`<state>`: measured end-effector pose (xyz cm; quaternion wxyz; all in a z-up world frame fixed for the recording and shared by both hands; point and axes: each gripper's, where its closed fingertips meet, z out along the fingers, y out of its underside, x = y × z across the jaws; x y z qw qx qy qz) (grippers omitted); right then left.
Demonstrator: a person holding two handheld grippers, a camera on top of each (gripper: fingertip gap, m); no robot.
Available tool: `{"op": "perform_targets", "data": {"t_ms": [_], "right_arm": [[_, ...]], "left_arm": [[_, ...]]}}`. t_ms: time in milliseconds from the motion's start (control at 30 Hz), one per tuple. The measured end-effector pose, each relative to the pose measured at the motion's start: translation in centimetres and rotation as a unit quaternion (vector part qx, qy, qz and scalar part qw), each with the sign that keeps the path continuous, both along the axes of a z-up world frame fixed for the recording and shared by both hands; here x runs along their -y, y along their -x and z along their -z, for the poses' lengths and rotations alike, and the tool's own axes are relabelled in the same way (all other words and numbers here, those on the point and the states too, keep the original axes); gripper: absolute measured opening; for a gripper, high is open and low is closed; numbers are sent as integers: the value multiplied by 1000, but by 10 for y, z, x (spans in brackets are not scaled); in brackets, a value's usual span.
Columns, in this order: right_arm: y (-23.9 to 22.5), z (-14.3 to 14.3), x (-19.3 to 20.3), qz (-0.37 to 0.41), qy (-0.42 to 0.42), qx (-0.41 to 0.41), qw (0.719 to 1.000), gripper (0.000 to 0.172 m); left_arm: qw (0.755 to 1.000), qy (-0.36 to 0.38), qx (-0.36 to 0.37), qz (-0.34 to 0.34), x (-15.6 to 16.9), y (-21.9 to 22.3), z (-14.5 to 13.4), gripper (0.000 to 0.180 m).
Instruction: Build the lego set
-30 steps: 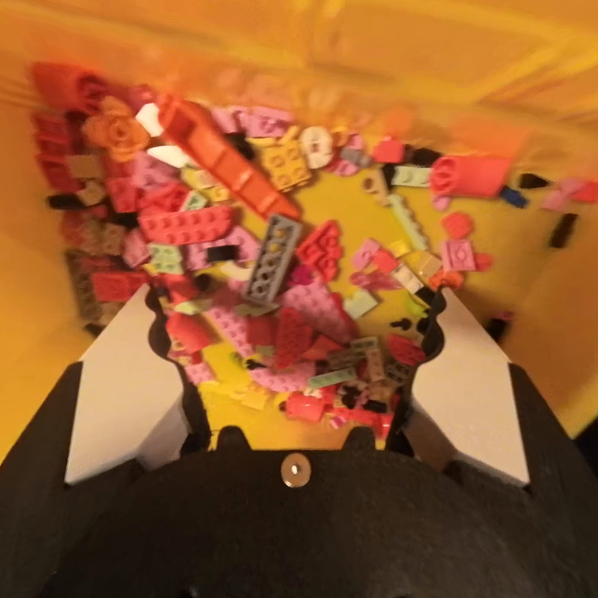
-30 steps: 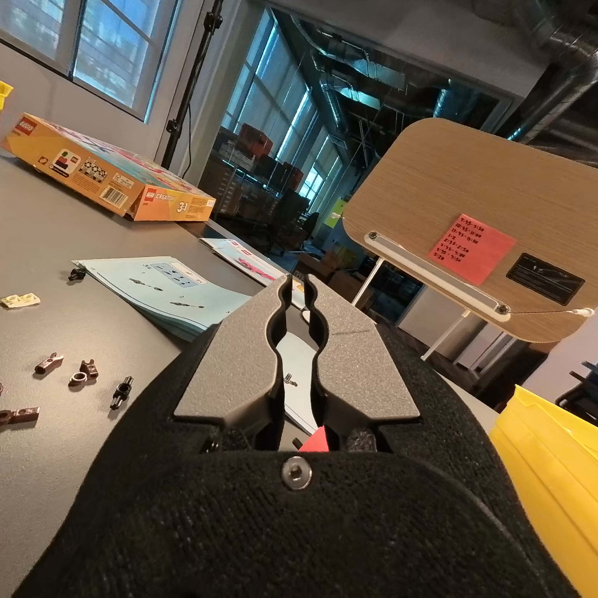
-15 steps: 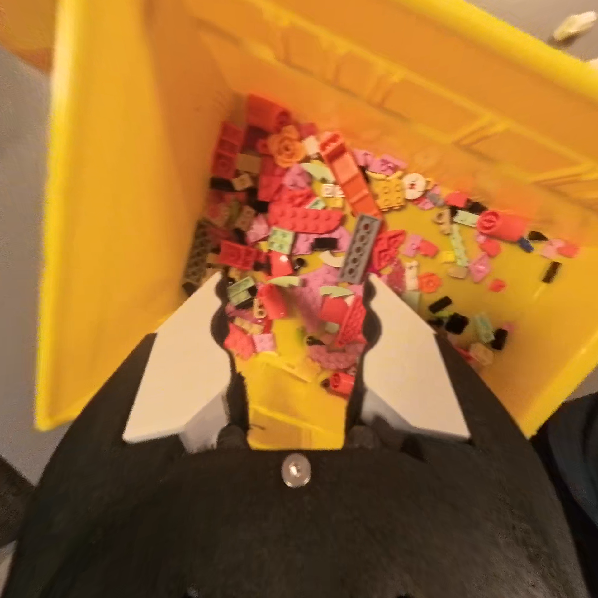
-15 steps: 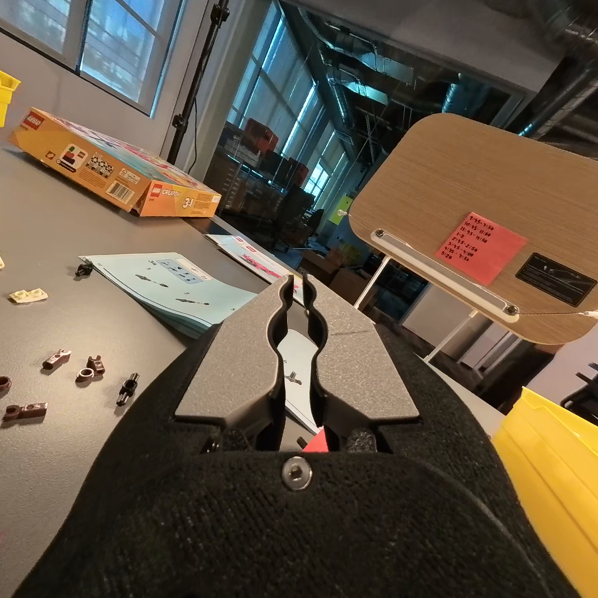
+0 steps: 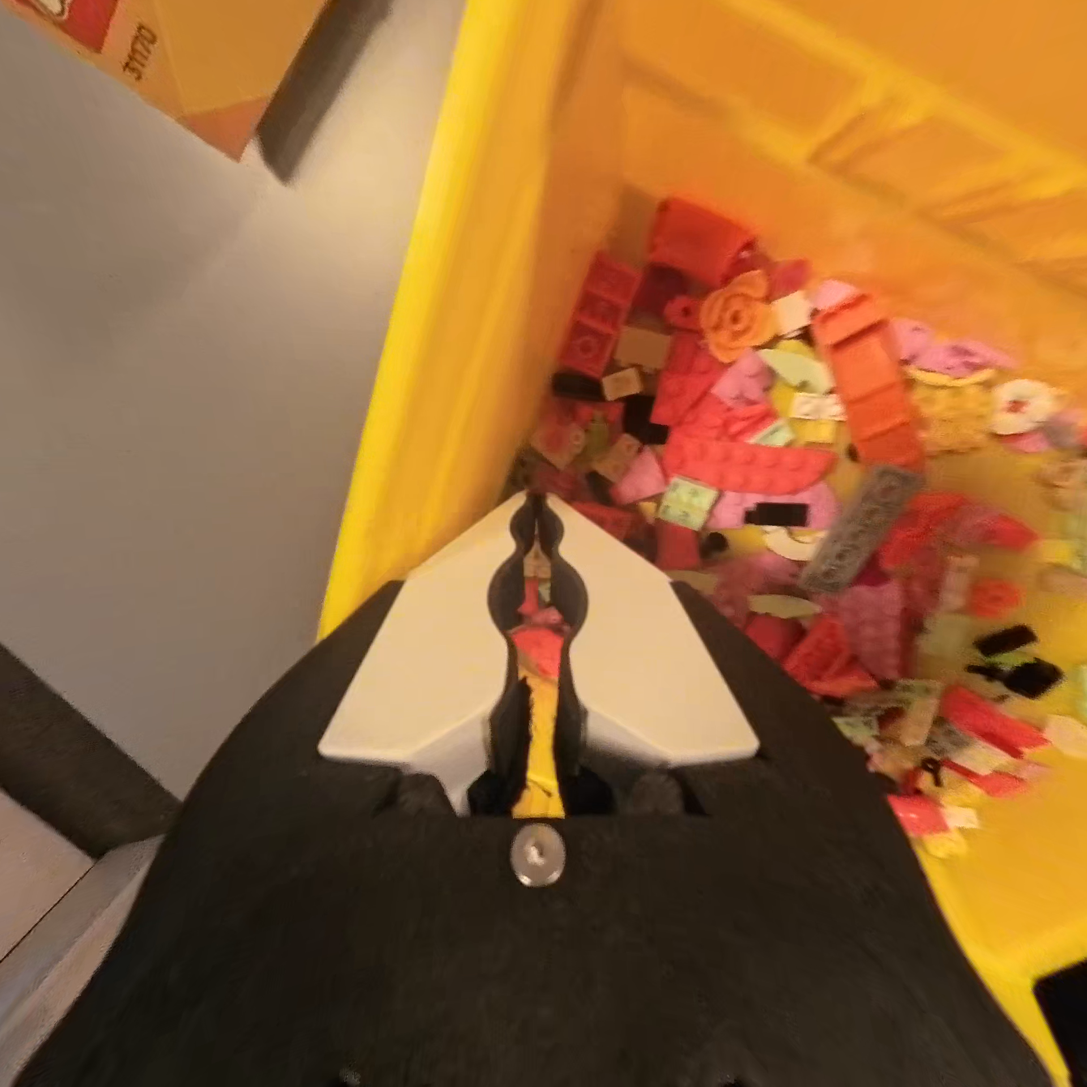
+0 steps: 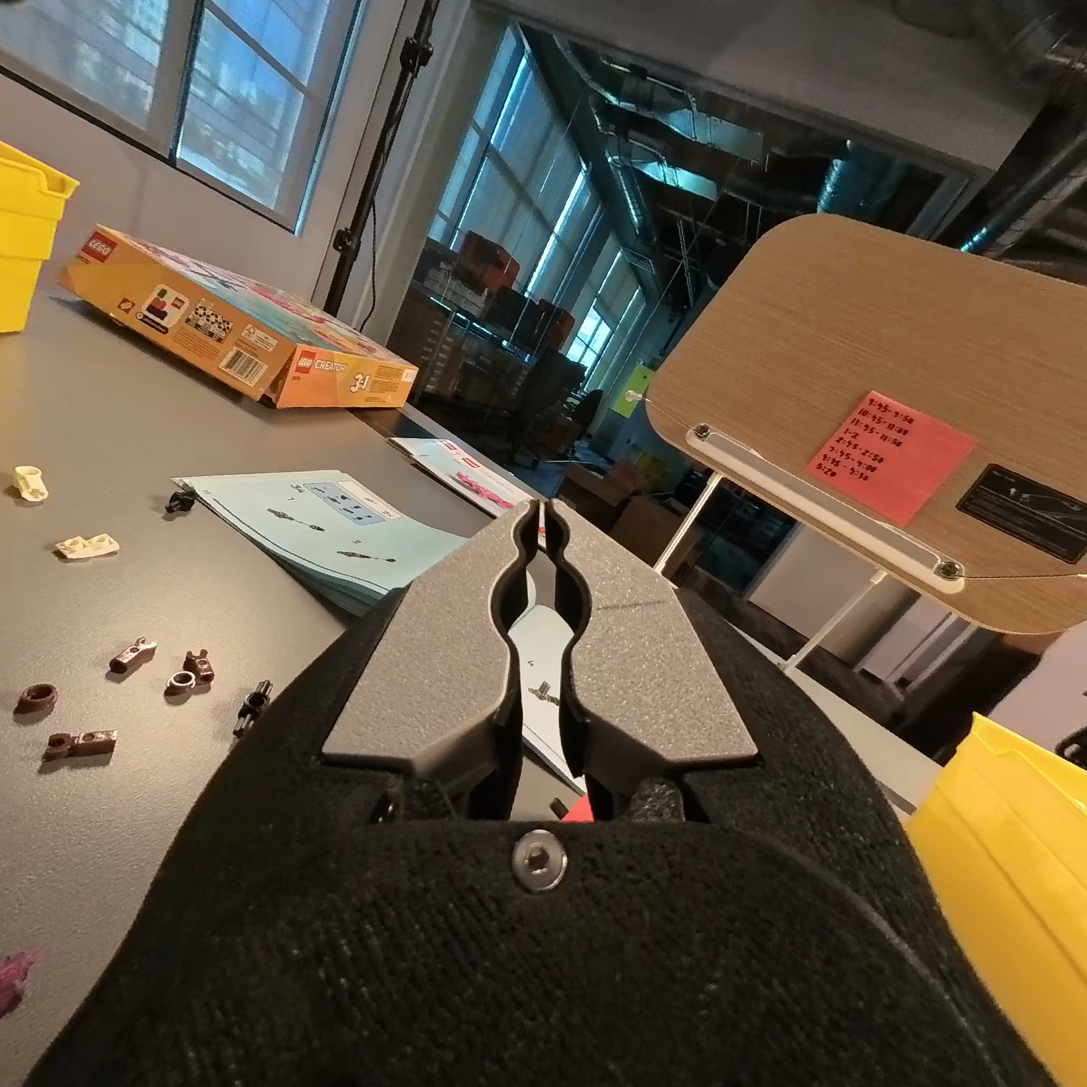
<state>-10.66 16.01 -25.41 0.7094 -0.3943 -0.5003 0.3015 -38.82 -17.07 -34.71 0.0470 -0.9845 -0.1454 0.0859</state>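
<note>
The left gripper [image 5: 536, 500], with cream-white fingers on a black body, hangs above the inner left wall of a yellow plastic bin [image 5: 470, 294]; its tips are drawn together with nothing clearly between them, though blur hides fine detail. Ahead and right of the tips lies a heap of small plastic building bricks [image 5: 764, 447] in red, pink, orange, pale green and black, among them a long orange plate [image 5: 870, 376], an orange flower-shaped piece [image 5: 735, 317] and a grey holed plate [image 5: 859, 529]. Left of the tips, outside the bin wall, is a grey tabletop [image 5: 176, 353] with the corner of an orange cardboard box [image 5: 194, 70].

The right gripper [image 6: 541, 506], with grey textured fingers, is low over a dark grey table [image 6: 117, 423]; its tips stand nearly together, a thin slit between them, and grip nothing. Just ahead and beneath lies an open pale blue instruction booklet [image 6: 329, 529], a second booklet [image 6: 464, 470] beyond it. Well left sit small dark brown connector pieces [image 6: 132, 653] and cream pieces [image 6: 87, 546]. Farther left-ahead lies a flat orange cardboard box [image 6: 235, 335]. Right of the jaws are a tilted wooden board [image 6: 882, 376] bearing a pink sticky note [image 6: 888, 456], and a yellow bin's wall [image 6: 1012, 870].
</note>
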Motion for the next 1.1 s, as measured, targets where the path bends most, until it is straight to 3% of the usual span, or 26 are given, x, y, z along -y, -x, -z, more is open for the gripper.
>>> {"op": "perform_targets", "data": {"t_ms": [267, 467, 567, 700, 767, 1033, 1100], "right_arm": [[-2, -2, 1, -8, 8, -9, 1000, 0], [-2, -3, 2, -17, 15, -13, 1000, 0], [-2, -3, 3, -20, 17, -13, 1000, 0], [-2, -3, 3, -22, 19, -13, 1000, 0], [-2, -3, 3, -22, 20, -13, 999, 0], [-2, -3, 3, -22, 21, -14, 999, 0], [-2, -3, 3, -22, 21, -14, 999, 0]], "left_arm": [[998, 51, -22, 34, 9, -3, 14, 0], [990, 54, 127, 28, 19, -55, 13, 0], [997, 48, 56, 2, 24, -30, -2, 0], [990, 136, -6, -25, 56, -1, -11, 0], [985, 166, 21, -31, 67, -6, -2, 0], [983, 170, 69, -17, 71, -19, 20, 0], [980, 131, 151, -15, 59, -46, 19, 0]]}}
